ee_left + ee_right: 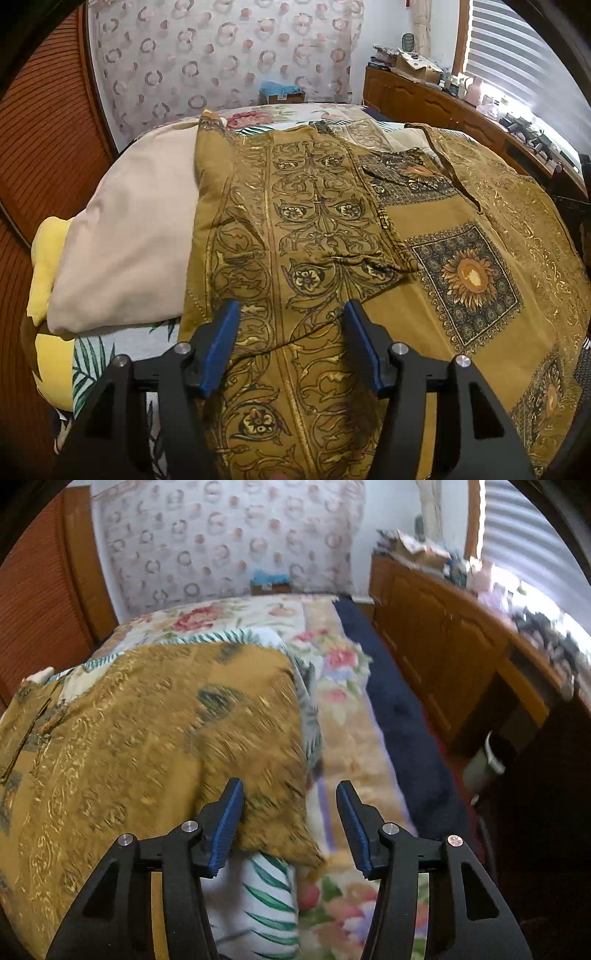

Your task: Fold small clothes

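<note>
My left gripper is spread wide, empty, over the mustard garment, w/ one side folded across its middle. Right gripper also wide, nothing held, at the garment's right edge near the bed side. Beige pillow lies at left.

Patterned curtain, wooden dresser, and seemingly bright blinds.

Left gripper above mustard printed garment spread on bed, jaws apart, nothing between them. One side folded over middle. Pale pink cloth lies just left, yellow cloth beyond it.
</note>
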`<state>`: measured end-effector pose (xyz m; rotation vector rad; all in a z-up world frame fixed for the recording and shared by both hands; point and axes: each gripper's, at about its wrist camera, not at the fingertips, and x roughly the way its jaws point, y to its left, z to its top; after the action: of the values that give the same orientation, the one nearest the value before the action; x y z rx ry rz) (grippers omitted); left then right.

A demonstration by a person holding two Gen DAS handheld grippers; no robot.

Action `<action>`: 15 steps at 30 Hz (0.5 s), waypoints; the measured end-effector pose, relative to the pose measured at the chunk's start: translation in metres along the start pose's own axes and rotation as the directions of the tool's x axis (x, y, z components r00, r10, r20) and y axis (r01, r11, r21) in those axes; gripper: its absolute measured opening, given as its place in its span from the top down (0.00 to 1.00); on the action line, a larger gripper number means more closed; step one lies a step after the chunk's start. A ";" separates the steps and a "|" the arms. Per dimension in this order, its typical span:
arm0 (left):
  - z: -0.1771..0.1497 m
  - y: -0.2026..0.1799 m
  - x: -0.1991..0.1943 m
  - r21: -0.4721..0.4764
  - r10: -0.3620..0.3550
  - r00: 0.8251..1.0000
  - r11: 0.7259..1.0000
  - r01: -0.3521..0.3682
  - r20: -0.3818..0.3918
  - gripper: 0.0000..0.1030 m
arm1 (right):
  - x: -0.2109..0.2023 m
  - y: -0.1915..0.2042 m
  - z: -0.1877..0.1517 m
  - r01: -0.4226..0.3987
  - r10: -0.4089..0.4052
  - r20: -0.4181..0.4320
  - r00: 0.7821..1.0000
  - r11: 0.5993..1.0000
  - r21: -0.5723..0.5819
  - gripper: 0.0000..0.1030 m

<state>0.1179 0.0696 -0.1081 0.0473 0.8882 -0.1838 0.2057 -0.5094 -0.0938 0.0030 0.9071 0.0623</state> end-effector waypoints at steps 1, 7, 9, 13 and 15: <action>0.000 -0.001 0.000 0.002 0.000 1.000 1.000 0.000 0.000 0.42 | 0.001 -0.003 -0.003 -0.012 0.012 -0.010 1.000 1.000 0.011 0.50; 0.002 -0.001 0.002 0.003 -0.005 1.000 1.000 0.005 -0.001 0.40 | 0.004 -0.016 -0.011 -0.110 0.114 -0.040 0.993 0.989 0.094 0.57; 0.002 -0.001 0.001 0.003 -0.005 1.000 1.000 0.005 -0.001 0.40 | 0.006 -0.013 -0.010 -0.143 0.148 -0.040 0.988 0.984 0.107 0.68; 0.002 -0.001 0.002 0.003 -0.005 1.000 1.000 0.005 -0.001 0.39 | 0.002 -0.008 -0.010 -0.169 0.173 -0.034 0.984 0.982 0.086 0.83; 0.002 -0.001 0.002 0.003 -0.004 1.000 1.000 0.004 -0.001 0.39 | -0.001 0.000 -0.010 -0.130 0.132 -0.027 0.991 0.991 0.044 0.90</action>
<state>0.1199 0.0682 -0.1082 0.0484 0.8892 -0.1893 0.1975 -0.5100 -0.0987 0.1009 0.9376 0.1661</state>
